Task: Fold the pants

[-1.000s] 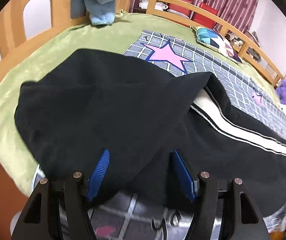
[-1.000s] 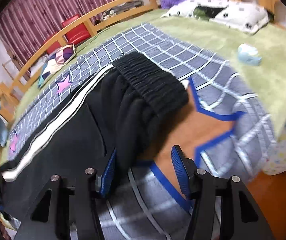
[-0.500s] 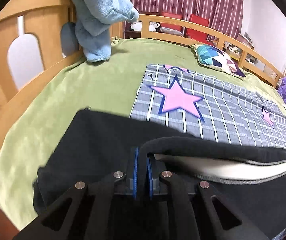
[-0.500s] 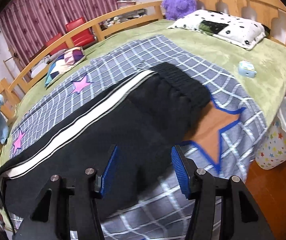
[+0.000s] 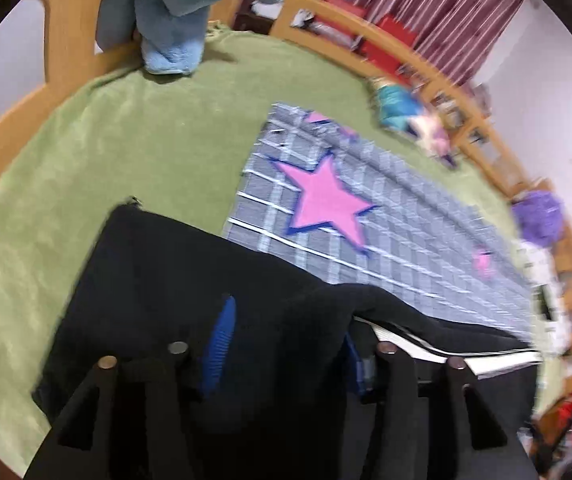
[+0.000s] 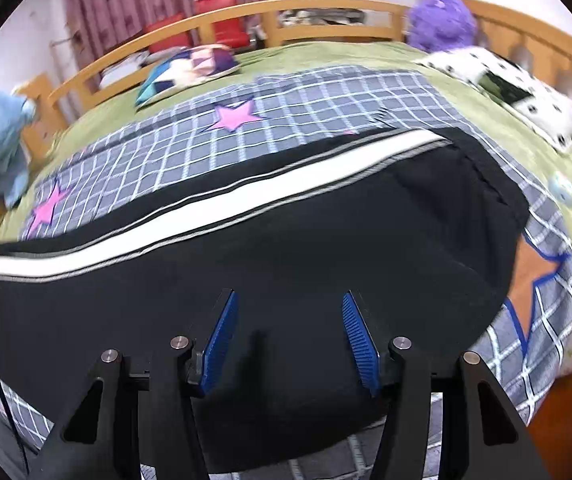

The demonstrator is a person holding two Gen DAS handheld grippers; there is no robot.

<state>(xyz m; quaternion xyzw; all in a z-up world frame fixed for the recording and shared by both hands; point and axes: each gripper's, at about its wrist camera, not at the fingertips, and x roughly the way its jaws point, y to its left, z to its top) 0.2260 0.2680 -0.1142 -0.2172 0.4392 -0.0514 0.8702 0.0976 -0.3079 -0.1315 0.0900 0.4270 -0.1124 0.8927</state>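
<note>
Black pants point(image 6: 286, 248) with a white side stripe point(image 6: 222, 204) lie lengthwise across the checked blanket on the bed. The waistband end is at the right in the right wrist view. My right gripper point(image 6: 289, 332) is open and empty just above the black cloth. In the left wrist view the leg end of the pants point(image 5: 174, 276) lies partly on the green cover. My left gripper point(image 5: 286, 340) is open over a raised fold of black cloth point(image 5: 325, 300); its right pad is mostly hidden by cloth.
A grey checked blanket with pink stars point(image 5: 325, 200) covers a green bedspread point(image 5: 126, 132). A blue plush point(image 5: 190, 12) hangs on the wooden bed rail point(image 6: 246, 12). A colourful cushion point(image 6: 190, 68), a purple plush point(image 6: 441, 20) and a spotted pillow point(image 6: 517, 92) lie further off.
My left gripper was shut on the pants fold half a second ago and has opened. My right gripper stayed open and moved back over the pants; the waistband now lies flatter.
</note>
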